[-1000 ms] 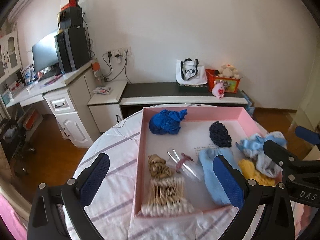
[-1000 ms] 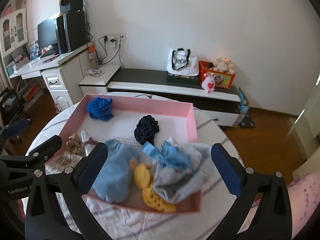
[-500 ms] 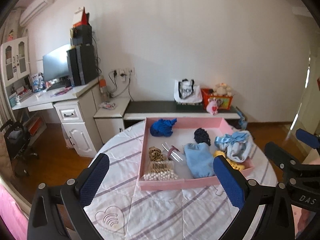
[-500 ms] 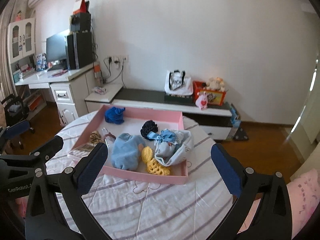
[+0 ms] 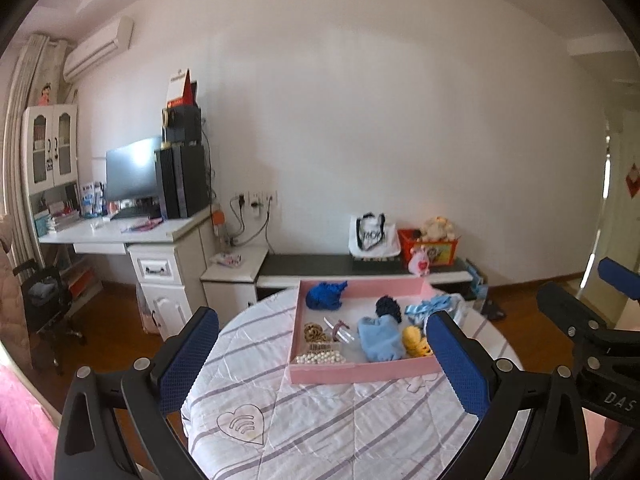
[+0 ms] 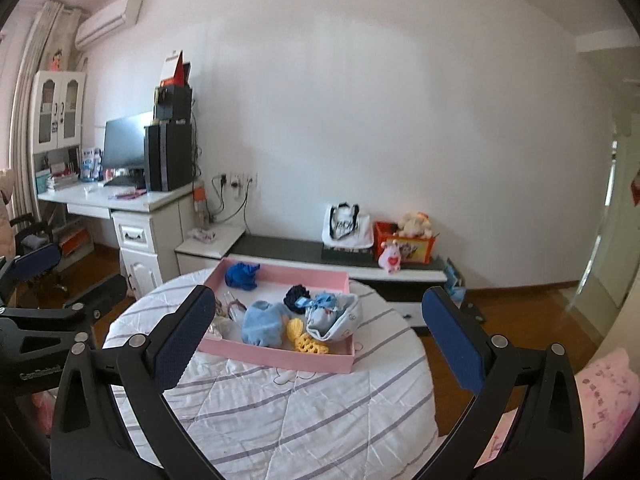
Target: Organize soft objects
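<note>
A pink tray (image 5: 360, 374) (image 6: 276, 354) sits on the round table with the striped white cloth (image 5: 320, 420) (image 6: 280, 400). In it lie a dark blue cloth (image 5: 326, 295) (image 6: 241, 275), a navy scrunchie (image 5: 389, 307), a light blue sock (image 5: 379, 338) (image 6: 264, 323), a yellow knit piece (image 5: 416, 341) (image 6: 304, 339), a pale blue bundle with a bow (image 6: 333, 314), a tan scrunchie (image 5: 314, 332), a hair clip (image 5: 339, 327) and cotton swabs (image 5: 320, 354). My left gripper (image 5: 320, 364) and right gripper (image 6: 320, 332) are open and empty, held back above the table's near side.
A white desk with a monitor and computer tower (image 5: 176, 184) stands at the left. A low dark cabinet (image 5: 360, 270) along the wall holds a white bag and an orange toy box. A black chair (image 5: 44, 304) is at the far left. Pink bedding (image 6: 600, 392) lies at the right.
Both grippers have pulled back and up from the tray, which now looks far smaller. Both stay open and empty. The tray's contents have not moved.
</note>
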`<action>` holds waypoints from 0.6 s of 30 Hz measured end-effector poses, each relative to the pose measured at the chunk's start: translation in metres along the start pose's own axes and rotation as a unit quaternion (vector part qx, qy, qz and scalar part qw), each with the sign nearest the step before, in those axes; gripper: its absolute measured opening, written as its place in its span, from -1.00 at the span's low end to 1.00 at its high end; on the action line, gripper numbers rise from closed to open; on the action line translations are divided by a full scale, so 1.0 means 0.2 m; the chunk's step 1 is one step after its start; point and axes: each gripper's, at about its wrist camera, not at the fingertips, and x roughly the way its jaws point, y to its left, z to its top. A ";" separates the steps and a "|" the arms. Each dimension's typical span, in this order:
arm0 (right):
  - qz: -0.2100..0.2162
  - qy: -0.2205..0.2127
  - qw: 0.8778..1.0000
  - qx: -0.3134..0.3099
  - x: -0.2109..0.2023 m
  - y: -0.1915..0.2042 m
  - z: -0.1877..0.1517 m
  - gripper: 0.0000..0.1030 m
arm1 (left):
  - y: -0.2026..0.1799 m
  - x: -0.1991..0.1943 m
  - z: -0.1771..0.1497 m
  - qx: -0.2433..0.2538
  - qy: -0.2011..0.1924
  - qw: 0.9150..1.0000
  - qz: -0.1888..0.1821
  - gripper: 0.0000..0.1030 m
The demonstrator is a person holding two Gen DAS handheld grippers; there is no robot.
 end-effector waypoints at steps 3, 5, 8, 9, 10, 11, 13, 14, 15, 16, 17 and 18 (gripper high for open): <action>0.004 -0.020 1.000 0.009 -0.10 -0.01 0.00 1.00 | 0.00 -0.11 -0.01 -0.005 -0.019 1.000 0.004 1.00; 0.011 -0.035 0.999 0.010 -0.17 0.00 -0.01 1.00 | -0.01 -0.19 -0.03 -0.008 -0.032 0.999 0.009 1.00; 0.016 -0.051 0.998 0.009 -0.25 0.00 -0.01 1.00 | -0.01 -0.26 -0.05 -0.009 -0.042 0.999 0.006 1.00; 0.021 -0.058 0.998 0.010 -0.28 0.00 -0.02 1.00 | -0.01 -0.29 -0.06 -0.009 -0.047 0.999 0.005 1.00; 0.022 -0.061 0.998 0.012 -0.29 0.01 -0.02 1.00 | -0.02 -0.32 -0.07 -0.008 -0.051 0.999 0.004 1.00; 0.024 -0.065 0.997 0.017 -0.32 0.00 -0.02 1.00 | -0.02 -0.34 -0.08 -0.006 -0.055 0.998 0.007 1.00; 0.027 -0.071 0.997 0.020 -0.35 0.00 -0.02 1.00 | -0.03 -0.36 -0.09 0.000 -0.061 0.998 0.012 1.00; 0.026 -0.072 0.997 0.020 -0.36 0.00 -0.03 1.00 | -0.04 -0.38 -0.11 0.004 -0.066 0.998 0.012 1.00; 0.025 -0.074 0.997 0.020 -0.37 0.00 -0.03 1.00 | -0.04 -0.39 -0.11 0.004 -0.066 0.998 0.010 1.00; 0.023 -0.075 0.997 0.020 -0.38 0.00 -0.03 1.00 | -0.04 -0.39 -0.12 0.004 -0.066 0.998 0.006 1.00; 0.022 -0.077 0.997 0.020 -0.38 0.00 -0.04 1.00 | -0.04 -0.42 -0.13 0.005 -0.067 0.998 -0.001 1.00; 0.021 -0.077 0.997 0.020 -0.39 0.00 -0.04 1.00 | -0.04 -0.43 -0.14 0.007 -0.068 0.998 -0.005 1.00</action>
